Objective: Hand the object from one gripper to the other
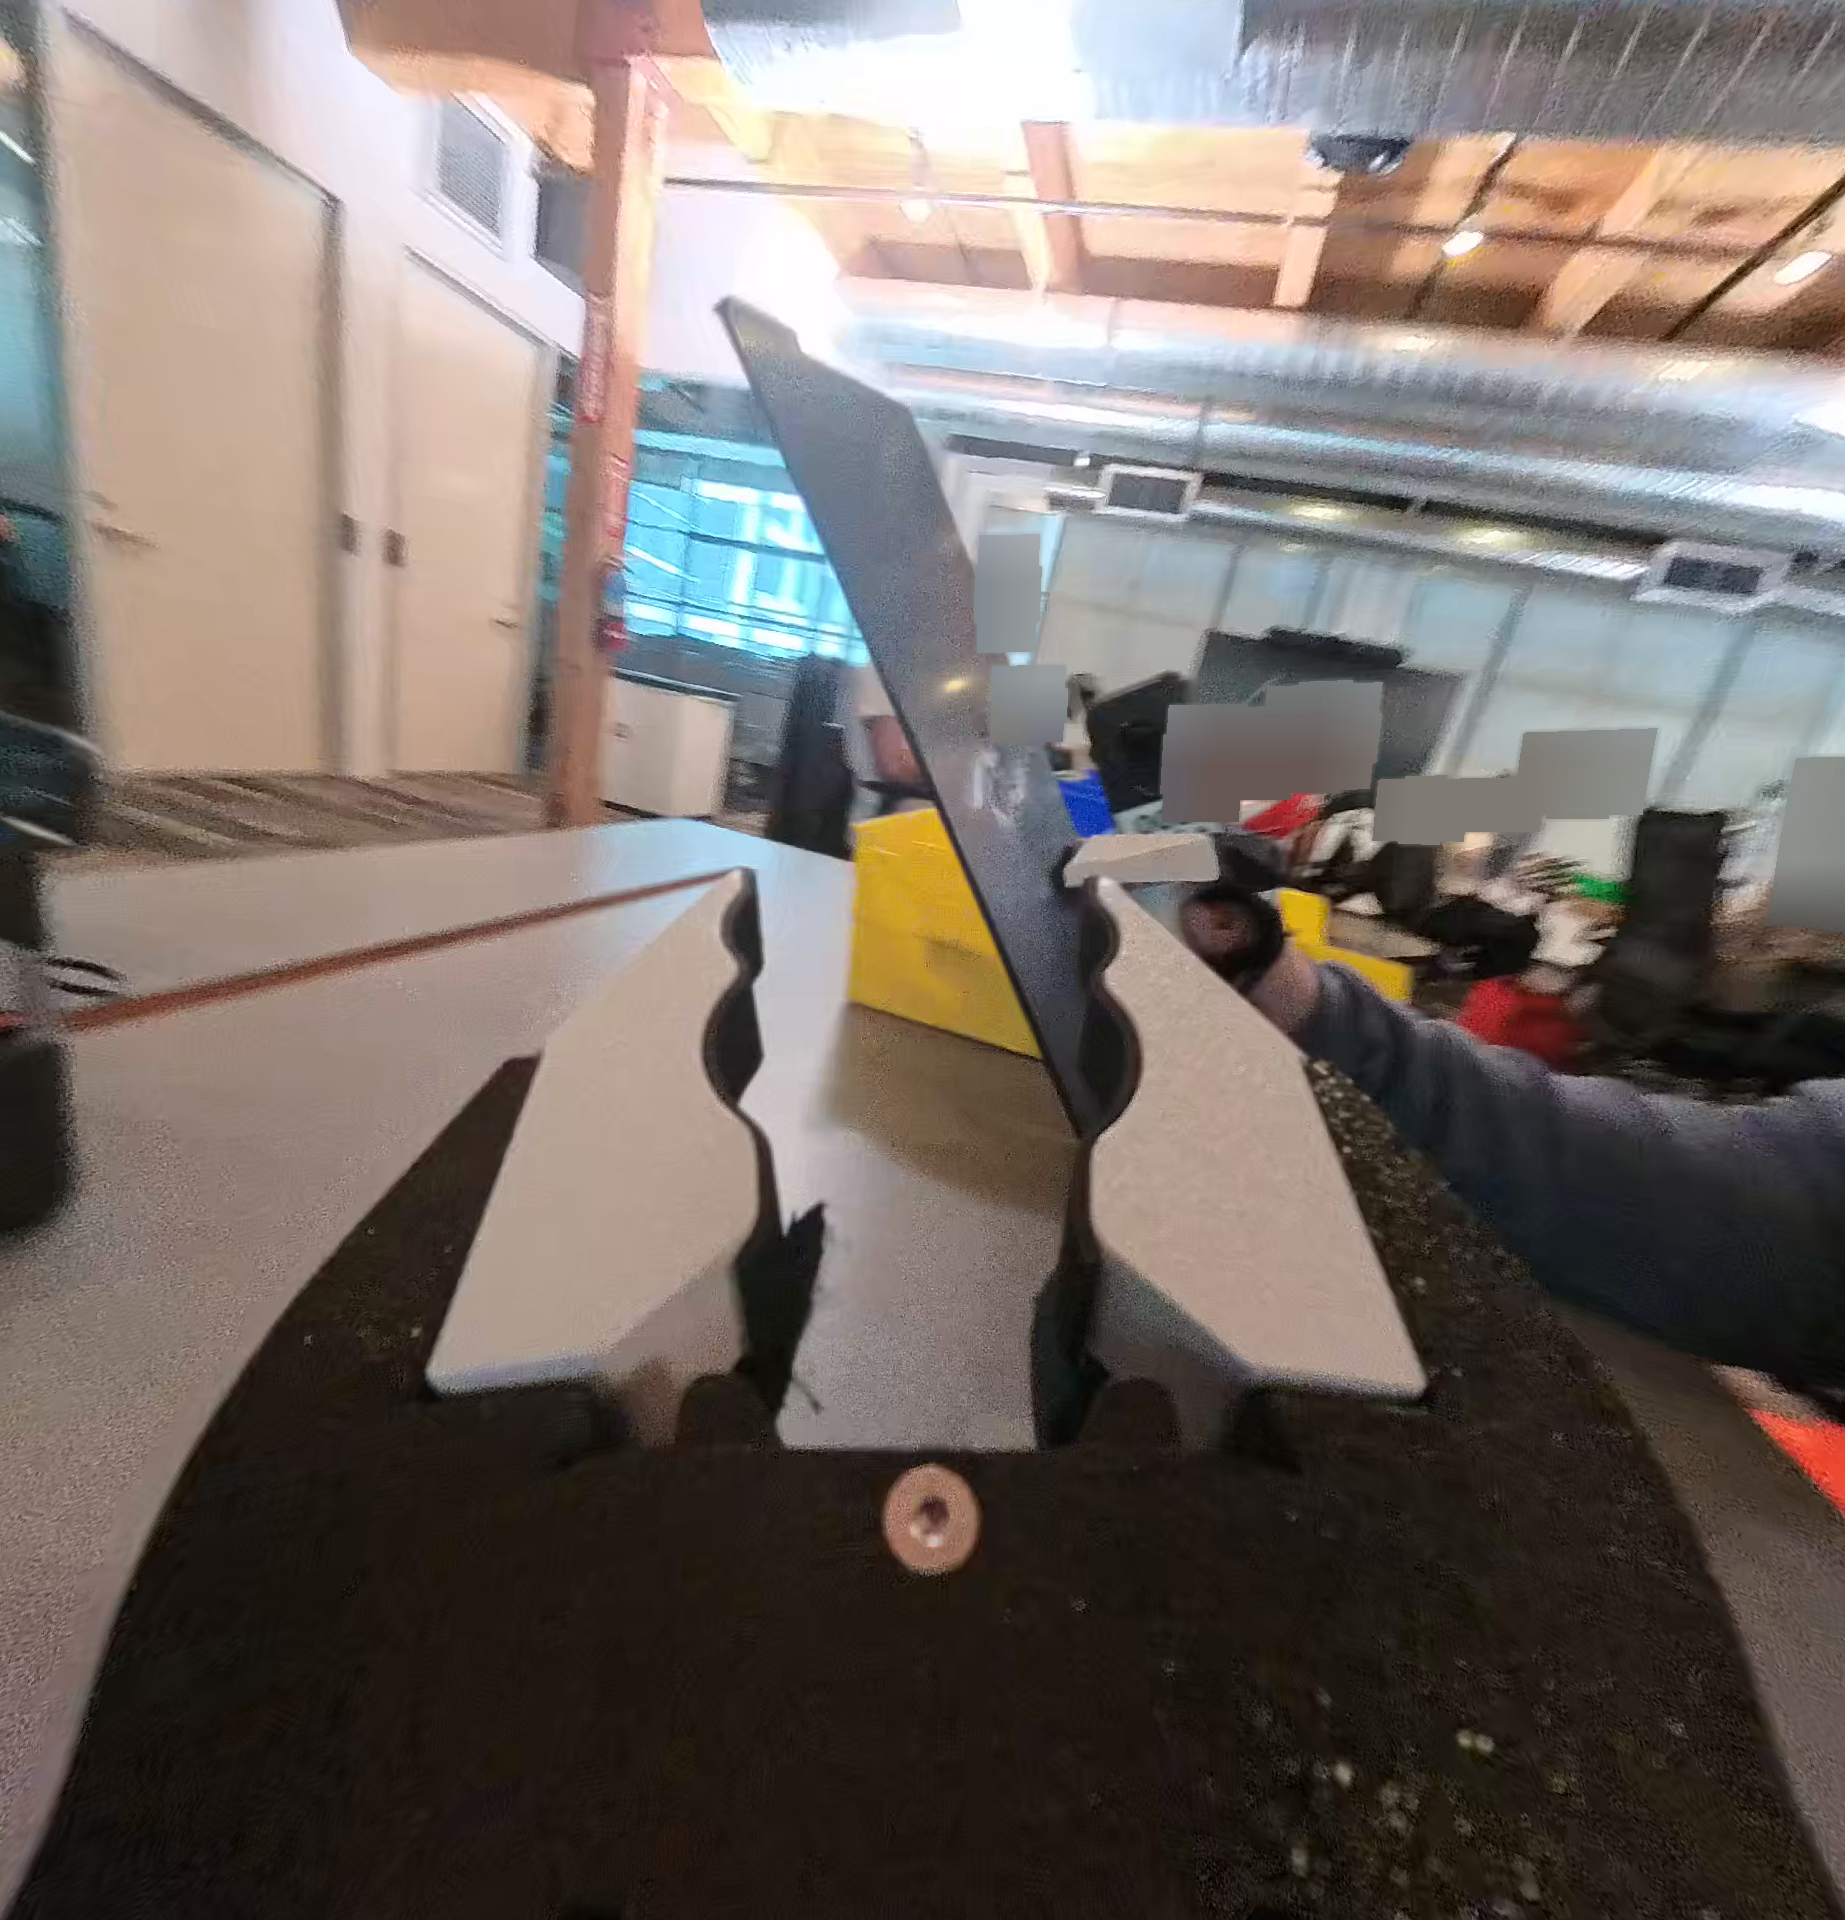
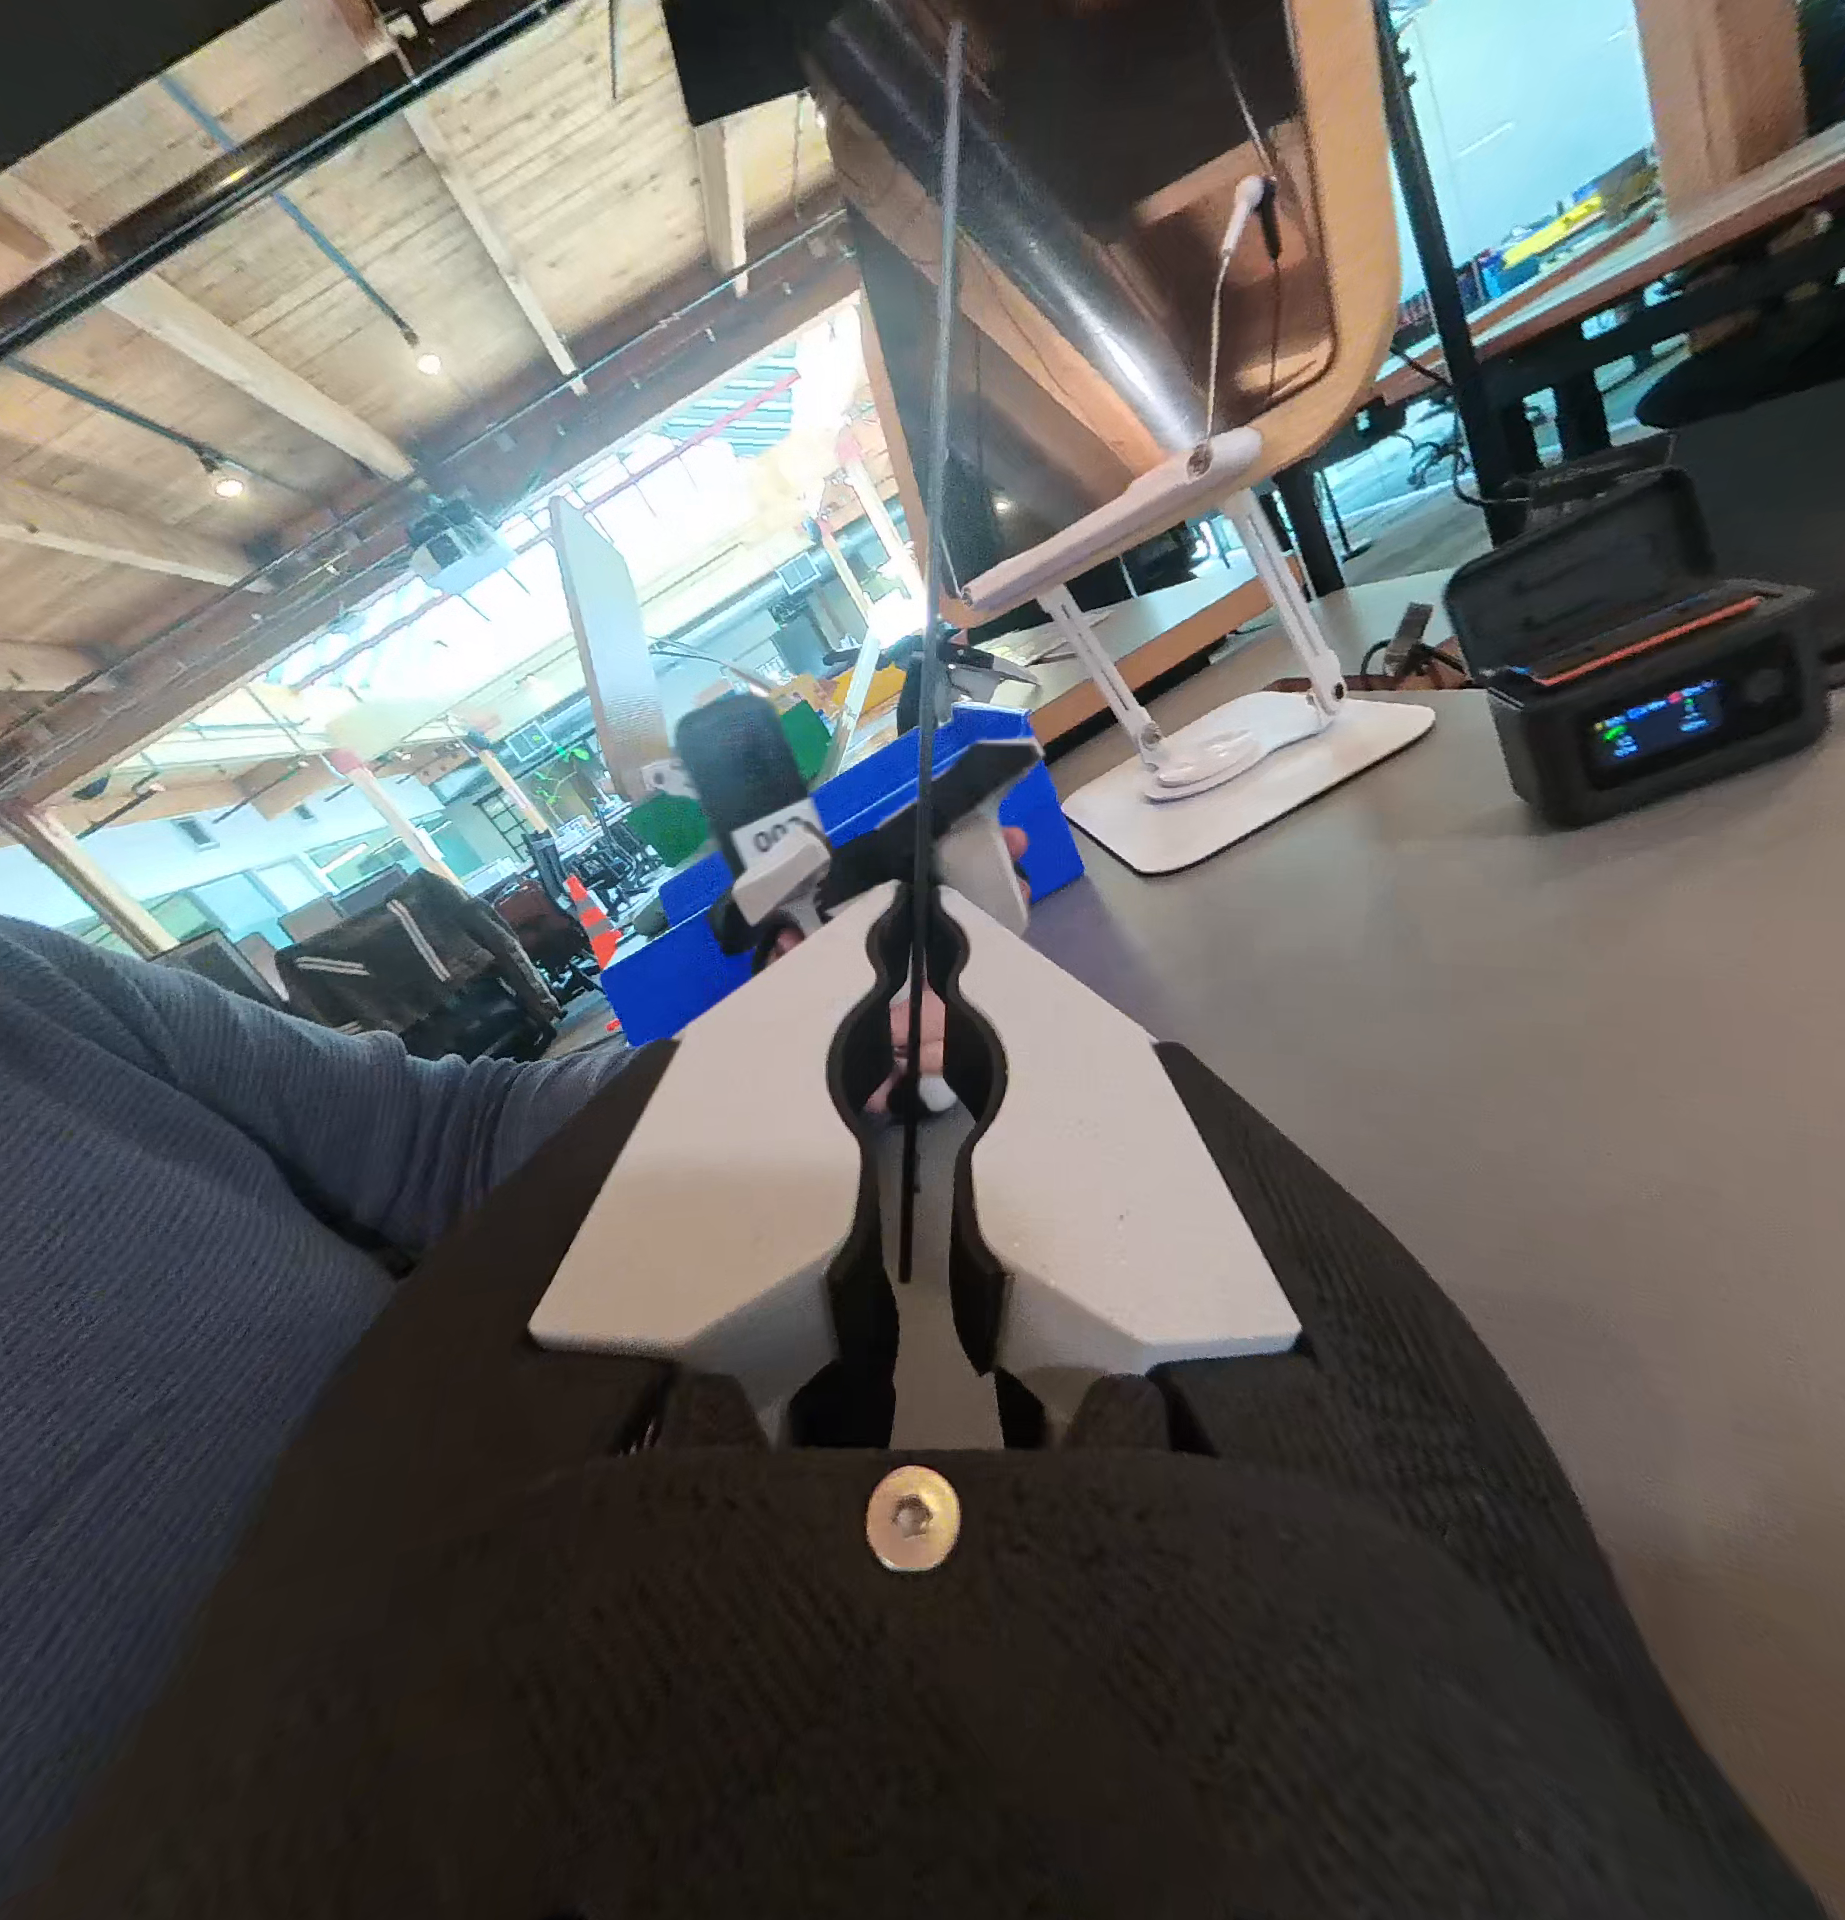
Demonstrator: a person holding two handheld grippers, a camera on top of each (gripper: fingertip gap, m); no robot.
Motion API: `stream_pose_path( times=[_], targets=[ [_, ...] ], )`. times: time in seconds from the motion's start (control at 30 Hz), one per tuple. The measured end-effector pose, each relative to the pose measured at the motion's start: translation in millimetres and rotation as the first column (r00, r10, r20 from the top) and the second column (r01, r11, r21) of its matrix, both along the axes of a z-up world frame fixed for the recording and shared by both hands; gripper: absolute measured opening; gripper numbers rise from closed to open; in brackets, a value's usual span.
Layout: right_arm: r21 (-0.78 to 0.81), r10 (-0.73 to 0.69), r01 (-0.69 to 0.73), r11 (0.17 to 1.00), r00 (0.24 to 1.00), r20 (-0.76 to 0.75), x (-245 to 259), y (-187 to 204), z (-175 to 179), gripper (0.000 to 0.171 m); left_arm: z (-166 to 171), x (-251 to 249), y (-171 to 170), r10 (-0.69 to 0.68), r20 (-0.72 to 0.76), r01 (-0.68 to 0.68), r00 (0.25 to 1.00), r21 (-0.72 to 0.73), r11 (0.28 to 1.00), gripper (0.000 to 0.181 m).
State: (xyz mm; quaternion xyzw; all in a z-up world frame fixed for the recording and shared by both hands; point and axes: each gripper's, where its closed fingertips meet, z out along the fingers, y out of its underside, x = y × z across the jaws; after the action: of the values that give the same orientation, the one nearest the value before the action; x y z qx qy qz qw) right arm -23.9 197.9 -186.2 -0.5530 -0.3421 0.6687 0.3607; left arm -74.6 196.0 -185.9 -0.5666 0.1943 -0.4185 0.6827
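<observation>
A thin, flat black plate (image 1: 876,582) stands tilted above the grey table (image 1: 274,1091). My left gripper (image 1: 918,894) is open. The plate's lower edge leans along the inner face of its right-hand finger (image 1: 1209,1091); the other finger stands well clear of it. In the right wrist view the plate (image 2: 939,416) shows edge-on, running up from between my pads. My right gripper (image 2: 913,914) is shut on the plate's lower part. Its fingertip also shows in the left wrist view (image 1: 1141,857), pressed against the plate. The left gripper shows beyond the plate in the right wrist view (image 2: 887,857).
A yellow bin (image 1: 928,935) sits behind the plate, and a blue bin (image 2: 689,935) stands on the table. A white folding stand (image 2: 1250,748) and a black case with a lit screen (image 2: 1645,717) are at the right. A grey sleeve (image 1: 1624,1195) reaches in.
</observation>
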Motion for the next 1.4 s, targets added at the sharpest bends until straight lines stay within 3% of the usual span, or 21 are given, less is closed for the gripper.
stream_pose_path(
  times=[0.17, 0.33, 0.37, 0.4, 0.53, 0.67, 0.73, 0.8, 0.9, 1.0, 1.1, 1.23, 1.33, 1.4],
  targets=[
    [0.066, 0.037, -0.038, 0.997, 0.999, 0.018, -4, -11, -2, 0.0, 2, 16, -19, -0.29, 0.137, 0.3, 0.947, -0.057, 0.952, 0.031],
    [0.163, 0.048, -0.066, 0.984, 0.993, 0.111, -10, -21, -14, 0.0, -4, 21, -17, -0.283, 0.1, 0.292, 0.954, -0.081, 0.953, 0.03],
    [0.182, 0.051, -0.075, 0.98, 0.99, 0.135, -12, -23, -17, 0.0, -5, 22, -17, -0.285, 0.095, 0.293, 0.954, -0.078, 0.953, 0.023],
    [0.201, 0.052, -0.083, 0.976, 0.987, 0.155, -13, -26, -20, 0.0, -5, 23, -18, -0.288, 0.091, 0.295, 0.953, -0.071, 0.953, 0.004],
    [0.218, -0.009, -0.017, 0.976, 0.993, 0.116, -16, -20, -14, 0.005, 3, 20, -18, -0.261, 0.104, 0.264, 0.96, -0.014, 0.964, 0.0],
    [0.146, -0.1, 0.106, 0.984, 0.994, -0.043, -14, -5, 3, 0.056, 31, -4, -20, -0.203, 0.297, 0.175, 0.933, 0.118, 0.977, 0.0],
    [0.076, -0.05, 0.057, 0.996, 0.995, -0.088, -18, -11, 4, 0.06, 47, -24, -25, -0.205, 0.461, 0.137, 0.863, 0.178, 0.975, 0.0],
    [0.035, -0.006, 0.011, 0.999, 0.992, -0.124, -23, -19, 4, 0.056, 46, -26, -25, -0.197, 0.477, 0.126, 0.856, 0.177, 0.976, 0.0],
    [0.025, 0.008, -0.005, 1.0, 0.988, -0.154, -28, -25, 2, 0.038, 43, -19, -25, -0.206, 0.451, 0.142, 0.869, 0.171, 0.975, 0.0],
    [0.076, -0.013, 0.026, 0.997, 0.986, -0.168, -25, -26, 5, 0.0, 37, -15, -19, -0.196, 0.433, 0.158, 0.88, 0.122, 0.98, 0.0],
    [0.148, -0.078, 0.101, 0.984, 0.985, -0.153, -20, -20, 9, 0.0, 27, -21, -8, -0.133, 0.434, 0.124, 0.891, 0.049, 0.991, 0.008],
    [0.284, -0.192, 0.225, 0.932, 0.971, -0.14, -8, -8, 17, 0.0, 19, -48, 10, -0.012, 0.523, 0.053, 0.853, -0.062, 0.997, 0.047],
    [0.48, -0.242, 0.267, 0.835, 0.963, -0.115, -5, -14, 21, 0.0, 12, -51, 18, -0.028, 0.57, 0.127, 0.821, -0.134, 0.983, 0.06],
    [0.646, -0.272, 0.267, 0.715, 0.958, -0.096, -8, -23, 19, 0.0, 8, -48, 22, -0.057, 0.602, 0.201, 0.797, -0.174, 0.964, 0.071]
  ],
)
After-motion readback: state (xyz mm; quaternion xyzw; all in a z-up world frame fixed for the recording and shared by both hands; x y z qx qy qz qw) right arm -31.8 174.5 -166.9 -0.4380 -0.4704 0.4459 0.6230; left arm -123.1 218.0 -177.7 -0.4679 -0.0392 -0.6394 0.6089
